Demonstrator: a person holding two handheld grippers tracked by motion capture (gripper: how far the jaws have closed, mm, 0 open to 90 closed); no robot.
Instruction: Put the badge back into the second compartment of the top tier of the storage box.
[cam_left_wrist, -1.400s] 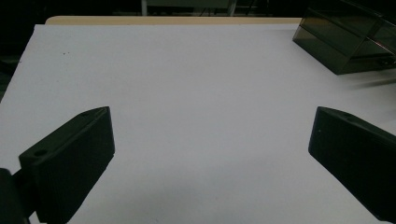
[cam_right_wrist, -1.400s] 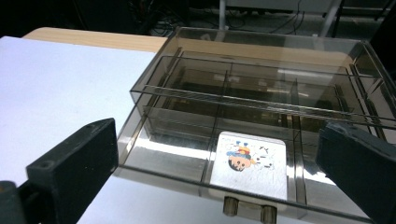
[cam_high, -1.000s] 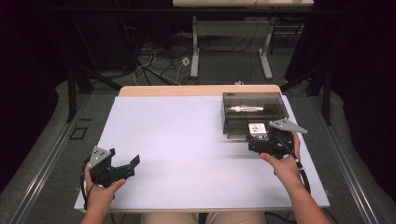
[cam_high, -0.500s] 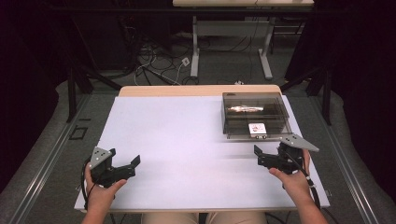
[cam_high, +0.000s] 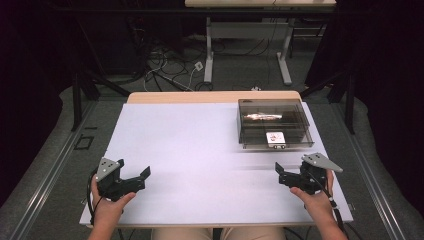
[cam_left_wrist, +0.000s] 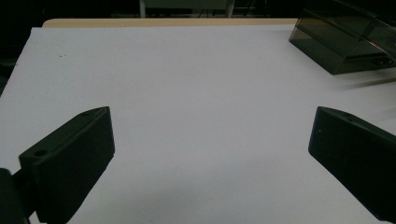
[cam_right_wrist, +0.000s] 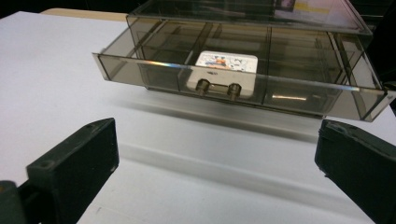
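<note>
My right gripper is spread wide and empty near the table's right front corner, just short of the smoky drawer box at the far right edge, its drawer slid out. My left gripper gapes wide at the left front corner.

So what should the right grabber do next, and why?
Probably move forward and close on the drawer's handle. The right gripper sits open and apart from the smoky plastic box, whose drawer is pulled out with a small card inside.
</note>
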